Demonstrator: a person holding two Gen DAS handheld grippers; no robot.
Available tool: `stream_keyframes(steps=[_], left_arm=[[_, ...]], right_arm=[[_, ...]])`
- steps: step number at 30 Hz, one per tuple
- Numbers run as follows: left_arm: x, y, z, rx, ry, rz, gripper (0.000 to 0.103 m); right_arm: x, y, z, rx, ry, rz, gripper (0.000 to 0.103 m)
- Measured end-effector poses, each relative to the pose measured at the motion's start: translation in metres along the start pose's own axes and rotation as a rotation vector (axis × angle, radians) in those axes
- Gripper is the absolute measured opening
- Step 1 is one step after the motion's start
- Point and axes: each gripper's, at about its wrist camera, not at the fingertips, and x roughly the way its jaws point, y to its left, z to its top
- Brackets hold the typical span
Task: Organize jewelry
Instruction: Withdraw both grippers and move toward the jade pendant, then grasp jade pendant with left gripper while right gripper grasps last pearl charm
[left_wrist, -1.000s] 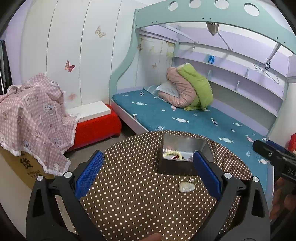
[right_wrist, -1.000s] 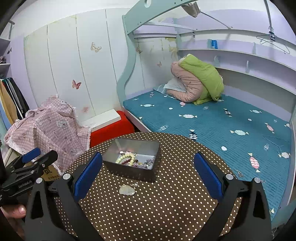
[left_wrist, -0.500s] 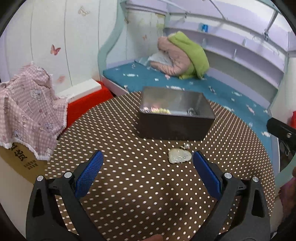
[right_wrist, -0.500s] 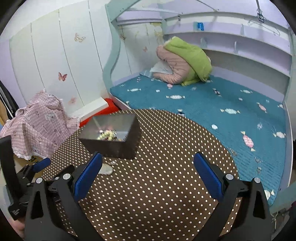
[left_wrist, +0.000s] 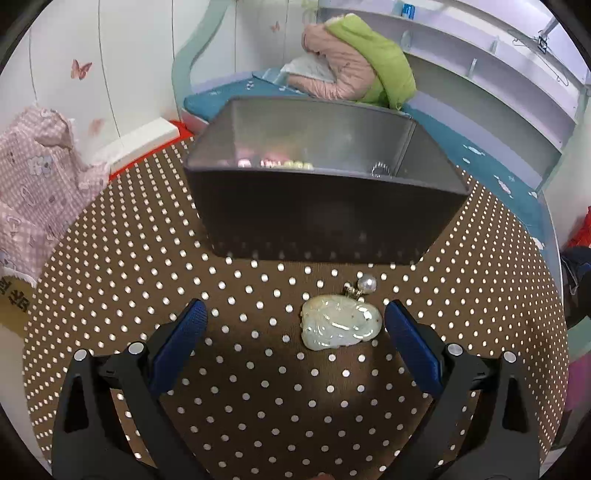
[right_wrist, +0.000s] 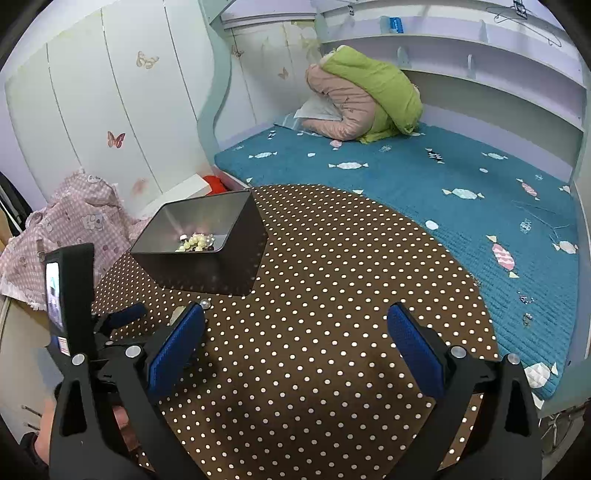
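A pale jade pendant with a pearl bead lies on the brown polka-dot table, just in front of a dark metal box. The box holds a bead bracelet and other small pieces. My left gripper is open low over the table, the pendant between its fingers nearer the right one. My right gripper is open and empty over the table, right of the box. The left gripper shows at its left; the pendant is mostly hidden behind my right gripper's left finger.
A bed with a teal blanket and a pink-green bundle lies beyond the table. A pink checked cloth covers something at the left, beside a red and white bench.
My left gripper has moved forward and down toward the box, so the pendant now lies between its fingers. My right gripper has shifted right and lower; the box now sits further left.
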Motion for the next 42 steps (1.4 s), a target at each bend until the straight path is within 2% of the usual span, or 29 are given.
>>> stream_keyframes(steps=[1,3,5,13,16,27,31,40,42], left_arm=[[-0.001,0.001,0.0,0.0,-0.007,-0.013,0.093],[-0.002,0.001,-0.002,0.019,-0.018,-0.007,0.077],[-0.003,0.004,-0.004,0.031,-0.022,-0.006,0.074],[-0.009,0.027,-0.008,0.047,-0.034,-0.048,0.044],[-0.012,0.035,-0.009,0.04,-0.034,-0.087,0.044],[-0.03,0.052,-0.03,0.026,-0.039,-0.133,0.043],[-0.043,0.059,-0.035,0.01,-0.051,-0.132,0.043],[-0.077,0.078,-0.044,-0.017,-0.103,-0.101,0.043],[-0.079,0.082,-0.043,-0.023,-0.102,-0.1,0.043]], right_arm=[[0.002,0.002,0.0,-0.008,0.005,0.004,0.095],[0.006,0.006,-0.001,-0.015,0.013,0.007,0.095],[0.009,0.007,-0.003,-0.016,0.021,0.016,0.095],[0.013,0.02,-0.006,-0.04,0.041,0.03,0.095],[0.016,0.024,-0.006,-0.048,0.052,0.031,0.095],[0.022,0.035,-0.009,-0.077,0.079,0.041,0.095],[0.031,0.046,-0.011,-0.106,0.102,0.055,0.095],[0.079,0.079,-0.009,-0.171,0.163,0.068,0.095],[0.089,0.085,-0.009,-0.185,0.176,0.064,0.09]])
